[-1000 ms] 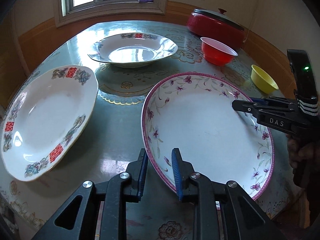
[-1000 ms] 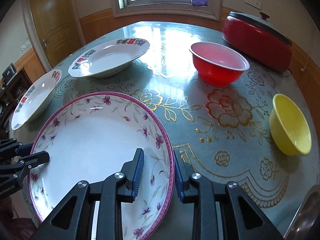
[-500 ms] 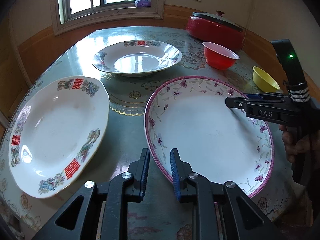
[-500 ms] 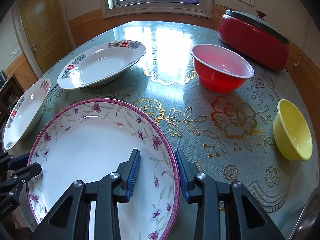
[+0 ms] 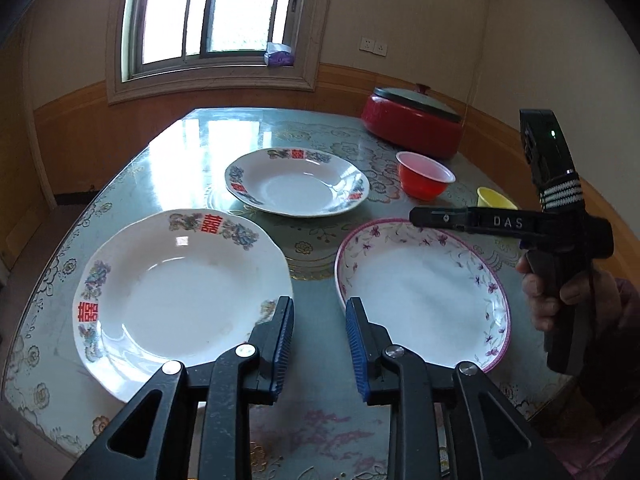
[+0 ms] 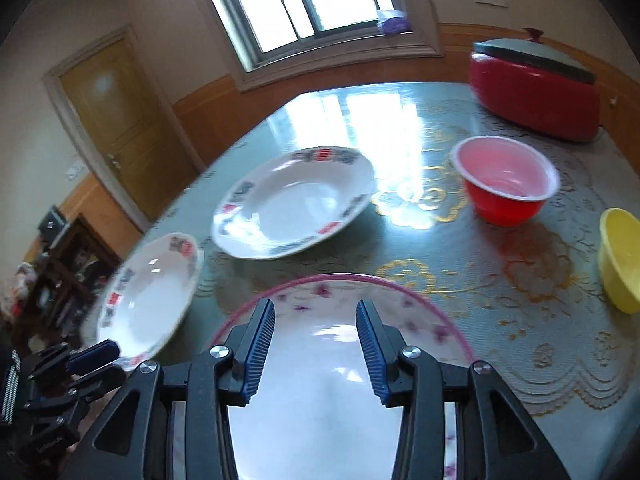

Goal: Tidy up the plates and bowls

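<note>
While both sets of jaws are opening with nothing between their blue pads, the left gripper hangs over the bare strip of surface between two plates, and the right gripper hangs above the purple-flowered plate. That plate lies flat at the near edge, beside a white plate with red characters; a second such plate sits farther back, with a red bowl, a yellow bowl and a lidded red pot beyond

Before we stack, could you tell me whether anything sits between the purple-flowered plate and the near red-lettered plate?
Nothing visible: only bare table separates the purple-flowered plate from the near red-lettered plate.
</note>
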Demonstrator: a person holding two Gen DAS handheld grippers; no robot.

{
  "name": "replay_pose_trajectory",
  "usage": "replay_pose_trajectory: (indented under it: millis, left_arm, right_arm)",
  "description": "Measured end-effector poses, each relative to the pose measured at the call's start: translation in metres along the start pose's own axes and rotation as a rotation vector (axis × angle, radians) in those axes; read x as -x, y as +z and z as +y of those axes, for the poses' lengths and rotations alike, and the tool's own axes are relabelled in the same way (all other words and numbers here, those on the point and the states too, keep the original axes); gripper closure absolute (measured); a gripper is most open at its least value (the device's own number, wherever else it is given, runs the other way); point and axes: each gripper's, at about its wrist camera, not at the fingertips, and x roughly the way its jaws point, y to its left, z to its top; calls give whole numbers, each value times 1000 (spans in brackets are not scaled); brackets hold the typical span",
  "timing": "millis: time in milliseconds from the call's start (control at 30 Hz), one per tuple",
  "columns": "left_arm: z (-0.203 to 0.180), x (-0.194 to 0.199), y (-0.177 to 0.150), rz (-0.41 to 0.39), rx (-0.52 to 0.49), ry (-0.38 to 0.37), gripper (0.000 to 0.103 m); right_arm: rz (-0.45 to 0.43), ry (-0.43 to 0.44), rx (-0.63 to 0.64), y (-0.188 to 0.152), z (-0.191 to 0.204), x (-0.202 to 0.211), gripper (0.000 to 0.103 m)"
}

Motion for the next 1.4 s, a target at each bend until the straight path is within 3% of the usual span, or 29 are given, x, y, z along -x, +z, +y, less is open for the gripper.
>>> replay_pose_trajectory:
  millis: [100, 200, 367, 600, 933, 1033, 1200, 1400]
  left_arm:
    - [31, 11, 8, -23, 83, 15, 73]
    - [65, 20, 12, -45, 157, 62, 73]
    - [126, 23, 10, -34, 287, 166, 73]
    - [178, 9, 0, 1, 374, 184, 75]
    - [190, -38, -8, 95, 375, 92, 72]
    - [184, -47, -9, 111, 333, 116, 72]
    - [181, -49, -10, 100, 326, 147, 74]
    - [172, -45, -14, 101, 322, 119, 74]
  right_arm:
    - [44, 131, 8, 2, 31, -22, 58]
    - [88, 177, 49, 3, 62, -45, 58]
    - [142, 137, 82, 4, 90, -78, 58]
    - [186, 119, 81, 5, 104, -110, 58]
    - [232, 105, 122, 1, 120, -141, 56]
    - [211, 83, 162, 0, 123, -140, 56]
    - [214, 13, 191, -3, 127, -140, 70]
    - [199, 76, 103, -3, 111, -126, 72]
